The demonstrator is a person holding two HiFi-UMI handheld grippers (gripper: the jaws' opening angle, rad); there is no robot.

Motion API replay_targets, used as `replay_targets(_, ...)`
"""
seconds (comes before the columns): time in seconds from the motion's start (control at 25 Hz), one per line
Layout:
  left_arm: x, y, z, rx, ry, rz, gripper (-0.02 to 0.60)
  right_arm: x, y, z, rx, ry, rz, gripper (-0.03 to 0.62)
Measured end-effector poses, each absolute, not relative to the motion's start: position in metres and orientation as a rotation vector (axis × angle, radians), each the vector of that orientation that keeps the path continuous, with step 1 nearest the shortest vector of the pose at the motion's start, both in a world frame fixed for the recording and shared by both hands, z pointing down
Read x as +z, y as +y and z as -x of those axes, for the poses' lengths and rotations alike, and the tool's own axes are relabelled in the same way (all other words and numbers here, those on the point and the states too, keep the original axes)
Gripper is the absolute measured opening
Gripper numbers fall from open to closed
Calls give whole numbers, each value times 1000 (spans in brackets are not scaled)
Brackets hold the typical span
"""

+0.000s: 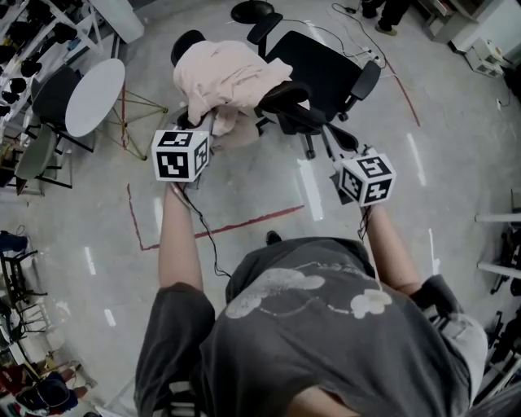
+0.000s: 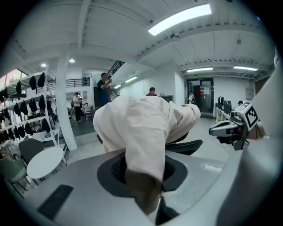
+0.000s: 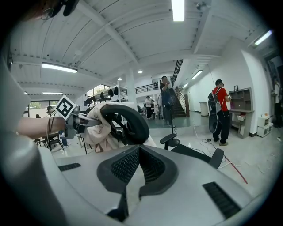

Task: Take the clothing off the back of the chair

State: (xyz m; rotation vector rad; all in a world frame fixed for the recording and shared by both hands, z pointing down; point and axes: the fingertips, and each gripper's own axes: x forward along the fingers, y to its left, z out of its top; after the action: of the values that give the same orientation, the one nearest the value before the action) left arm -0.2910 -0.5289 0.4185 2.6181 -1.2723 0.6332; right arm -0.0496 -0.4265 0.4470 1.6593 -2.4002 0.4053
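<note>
A pale cream garment (image 1: 224, 77) hangs over the back of a black office chair (image 1: 321, 73). My left gripper (image 1: 209, 126) is at the garment's lower edge; in the left gripper view a fold of the garment (image 2: 141, 128) hangs down between the jaws, and the left gripper (image 2: 146, 176) is shut on it. My right gripper (image 1: 332, 151) is just short of the chair's black curved headrest (image 3: 128, 121). Its jaws are together with nothing between them (image 3: 138, 152). In the right gripper view the garment (image 3: 98, 128) shows behind the headrest.
A round white table (image 1: 94, 94) with a dark chair stands at the left. A second black chair (image 1: 252, 12) is behind the first. Red tape lines (image 1: 244, 221) and a thin cable cross the grey floor. People (image 3: 219, 110) stand far off. Racks line the left wall.
</note>
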Motion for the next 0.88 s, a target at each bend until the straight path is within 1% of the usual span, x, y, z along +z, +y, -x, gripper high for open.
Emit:
replay_targets(0.44, 418, -496, 308, 595, -1265, -2571, 60, 428, -430, 72, 373, -2466, -1606, -8)
replay_targets(0.72, 390, -464, 332, 547, -1402, -2522, 58, 420, -421, 79, 360, -2522, -1515, -8)
replay_targets(0.88, 389, -441, 341, 545, -1473, -2458, 60, 417, -418, 82, 357, -2562, -1432, -8)
